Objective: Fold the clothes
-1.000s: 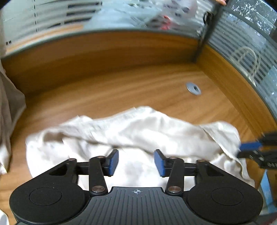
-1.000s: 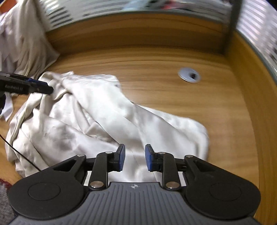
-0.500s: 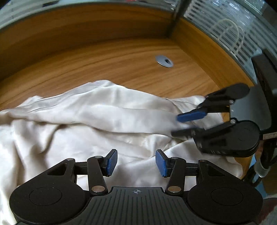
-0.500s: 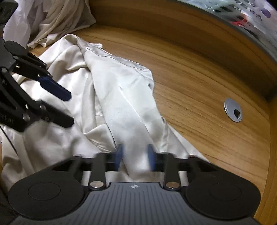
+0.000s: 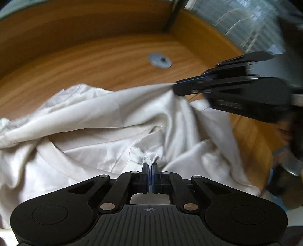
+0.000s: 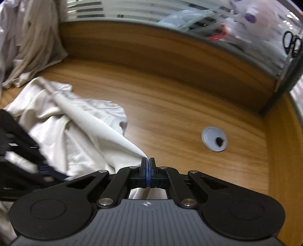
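Garment (image 5: 106, 121) was cream-white satin, plain, no print, slight sheen on the folds. Desk (image 6: 170, 106) was orange-brown wood with darker streaky grain; its raised back panel (image 6: 144, 47) the same wood tone, a bit darker. Cable grommet (image 6: 215, 139) was pale blue-grey with a dark hole. Left gripper (image 5: 150, 166) was black with blue pads, grey ribbed body behind, silver pivot pins. Right gripper (image 6: 147, 162) had the same black, blue pads and grey ribbed plate. Cloth pile (image 6: 28, 37) in the far corner was beige-grey, plain. Glass partition (image 6: 132, 9) carried white horizontal frosted stripes
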Tool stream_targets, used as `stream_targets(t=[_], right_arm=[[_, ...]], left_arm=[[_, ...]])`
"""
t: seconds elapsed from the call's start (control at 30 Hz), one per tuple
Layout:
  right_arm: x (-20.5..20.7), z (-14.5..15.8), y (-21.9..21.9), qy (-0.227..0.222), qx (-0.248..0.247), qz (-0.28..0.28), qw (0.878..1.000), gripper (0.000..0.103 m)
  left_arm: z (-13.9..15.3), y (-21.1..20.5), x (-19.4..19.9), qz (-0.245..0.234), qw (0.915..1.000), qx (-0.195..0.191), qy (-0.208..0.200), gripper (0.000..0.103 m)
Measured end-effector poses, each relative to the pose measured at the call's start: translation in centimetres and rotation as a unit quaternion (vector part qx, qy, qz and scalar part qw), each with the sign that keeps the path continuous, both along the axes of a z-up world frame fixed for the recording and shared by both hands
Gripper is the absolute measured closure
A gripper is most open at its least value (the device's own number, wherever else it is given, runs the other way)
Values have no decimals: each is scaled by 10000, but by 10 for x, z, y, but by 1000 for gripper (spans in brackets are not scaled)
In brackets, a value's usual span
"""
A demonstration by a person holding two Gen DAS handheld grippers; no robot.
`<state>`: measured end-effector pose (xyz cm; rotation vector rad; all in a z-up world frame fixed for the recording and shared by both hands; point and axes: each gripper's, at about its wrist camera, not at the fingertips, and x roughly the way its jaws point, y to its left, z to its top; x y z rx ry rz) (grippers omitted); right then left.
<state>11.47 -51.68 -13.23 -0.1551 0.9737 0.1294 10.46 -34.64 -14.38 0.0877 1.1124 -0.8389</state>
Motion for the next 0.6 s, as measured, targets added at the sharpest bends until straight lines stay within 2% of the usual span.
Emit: stream_targets(t=[0.23,0.37,0.47,0.6], right_arm=[[5,0,-12,77,194,-439,9988,103],[-3,1,-1,326,202,-341,9987,103],[-15,-1,6,590,326,-298,9973,102],[-32,2,19,609,230,-373,9972,101]], left_arm=[[61,69,-30,257,9966,-700,-361,101],[78,106,-55,264,9968,-540,-527,101],[71,123,-67,368,9981,-327,-368,101],[55,132,-76,607,9978,-28,-263,98]])
